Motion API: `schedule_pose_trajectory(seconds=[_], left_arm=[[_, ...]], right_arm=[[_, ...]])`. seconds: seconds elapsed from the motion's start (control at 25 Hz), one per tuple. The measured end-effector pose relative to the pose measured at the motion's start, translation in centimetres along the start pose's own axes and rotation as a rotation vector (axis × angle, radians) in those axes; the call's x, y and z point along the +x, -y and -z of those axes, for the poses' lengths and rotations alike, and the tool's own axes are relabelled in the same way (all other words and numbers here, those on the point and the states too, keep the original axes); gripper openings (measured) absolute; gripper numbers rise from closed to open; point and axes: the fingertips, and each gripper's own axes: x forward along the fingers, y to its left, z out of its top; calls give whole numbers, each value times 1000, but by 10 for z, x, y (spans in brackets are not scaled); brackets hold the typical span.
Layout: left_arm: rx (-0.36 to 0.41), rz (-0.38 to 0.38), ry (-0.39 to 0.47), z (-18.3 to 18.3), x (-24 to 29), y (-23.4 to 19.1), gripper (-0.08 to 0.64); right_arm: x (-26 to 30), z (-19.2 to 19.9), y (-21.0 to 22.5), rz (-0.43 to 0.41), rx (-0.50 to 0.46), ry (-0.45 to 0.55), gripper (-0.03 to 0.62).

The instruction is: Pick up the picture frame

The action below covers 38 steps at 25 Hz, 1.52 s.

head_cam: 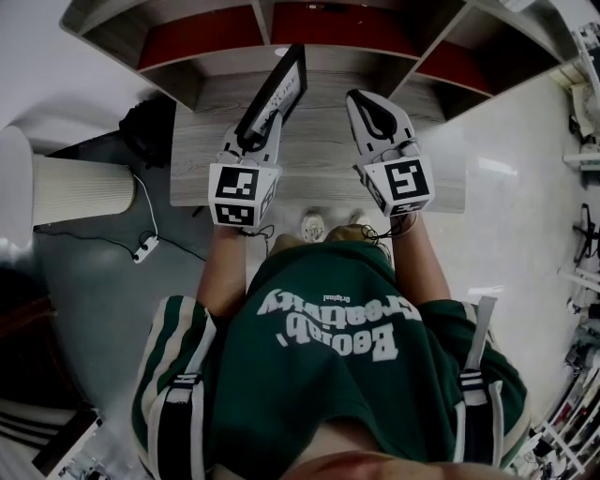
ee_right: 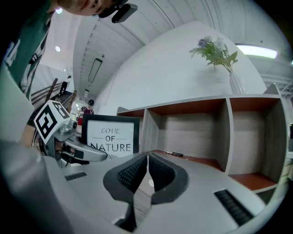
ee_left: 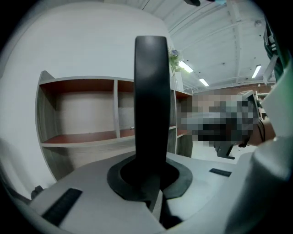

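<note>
The picture frame (head_cam: pixel 274 94) is black-edged with a white print reading "LOVE OF NATURE" (ee_right: pixel 111 137). It hangs tilted above the wooden table (head_cam: pixel 319 178), clear of the top. My left gripper (head_cam: pixel 257 133) is shut on its lower edge. In the left gripper view the frame (ee_left: pixel 151 109) stands edge-on as a dark bar rising from between the jaws (ee_left: pixel 153 183). My right gripper (head_cam: pixel 366 101) hovers to the right of the frame, apart from it. Its ribbed pads (ee_right: pixel 132 171) are pressed together with nothing between them. From the right gripper view the left gripper (ee_right: pixel 84 153) shows below the frame.
A shelf unit (head_cam: pixel 281 28) with red-brown boards stands behind the table. A vase of flowers (ee_right: pixel 219 57) tops it, and a dark pen (ee_right: pixel 176 154) lies on one shelf. A white ribbed cylinder (head_cam: pixel 75 187) and a power strip (head_cam: pixel 145 248) sit on the floor at left.
</note>
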Motion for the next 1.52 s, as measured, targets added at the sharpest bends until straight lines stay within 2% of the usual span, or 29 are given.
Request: schedule_pose_trajectory(seconds=[0.12,0.24,0.4,0.84,1.36,1.52], left_arm=[[14,3,20,-10,-5,1,26],[21,-1,39,-20,-9,-1,26],[26,-1,69,-35,-11,-1,26],[43,11,140,-69,-22,8,26],[23,3,144,-67,-12,12,26],[33,5,142,-67,-11,29,26]], right_arm=[[-3,0,2,12,-6,-25,37],[-2,-9,3,7,-16,28,37],[-4,-11,3,10,-25,-6,37],[-6,-17,4,6,-47,4,37],[-20,-13,9,24,-40,-15,37],[-32,-16,13,19,-46,6,37]])
